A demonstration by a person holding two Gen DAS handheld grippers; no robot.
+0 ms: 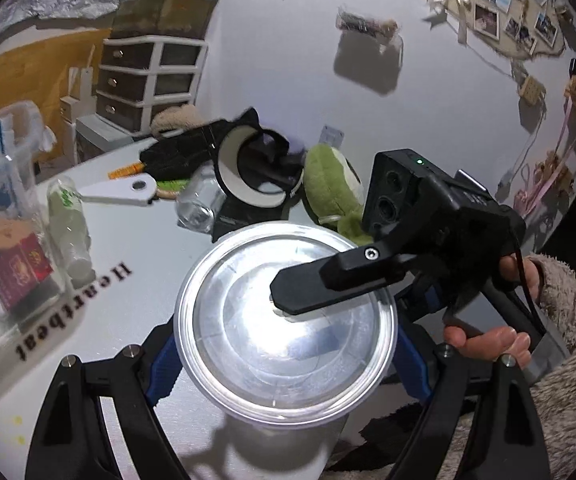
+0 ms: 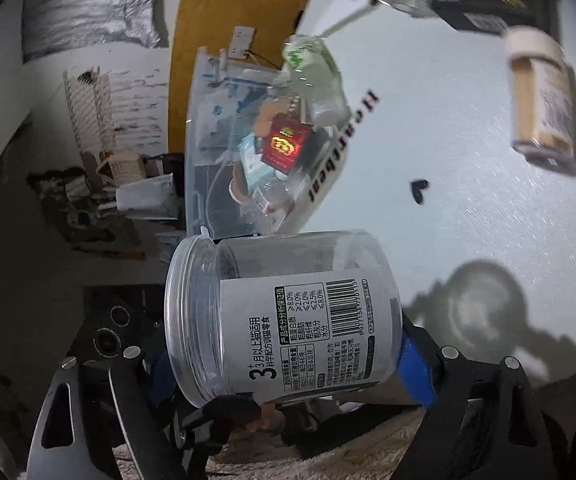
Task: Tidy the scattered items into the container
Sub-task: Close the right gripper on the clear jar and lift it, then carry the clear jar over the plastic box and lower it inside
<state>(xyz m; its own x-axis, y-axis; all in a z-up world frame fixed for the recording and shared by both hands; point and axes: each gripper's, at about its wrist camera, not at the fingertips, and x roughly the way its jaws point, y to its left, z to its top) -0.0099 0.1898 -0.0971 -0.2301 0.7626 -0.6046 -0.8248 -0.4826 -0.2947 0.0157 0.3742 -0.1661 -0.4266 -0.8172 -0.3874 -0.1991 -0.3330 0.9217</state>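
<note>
A clear plastic jar [image 1: 284, 332] with a clear lid and a white printed label [image 2: 288, 332] hangs over the white table. My left gripper [image 1: 284, 364] is shut on its sides, blue pads [image 1: 164, 360] pressing in from both flanks. My right gripper [image 2: 284, 364] reaches in from the right and is shut on the same jar, with one black finger [image 1: 328, 284] flat across the lid; the other finger is hidden beneath. The clear storage bin [image 1: 16, 168] stands at the table's left edge and holds a red box [image 1: 20, 272] and other small items.
A white bottle with a green print [image 1: 68, 224] leans by the bin. An amber jar with a white cap [image 2: 540, 96], a small glass jar [image 1: 200, 204], a green plush [image 1: 332, 188], a white tag [image 1: 120, 192] and black clutter lie on the table. A sleeved hand [image 1: 488, 340] holds the right gripper.
</note>
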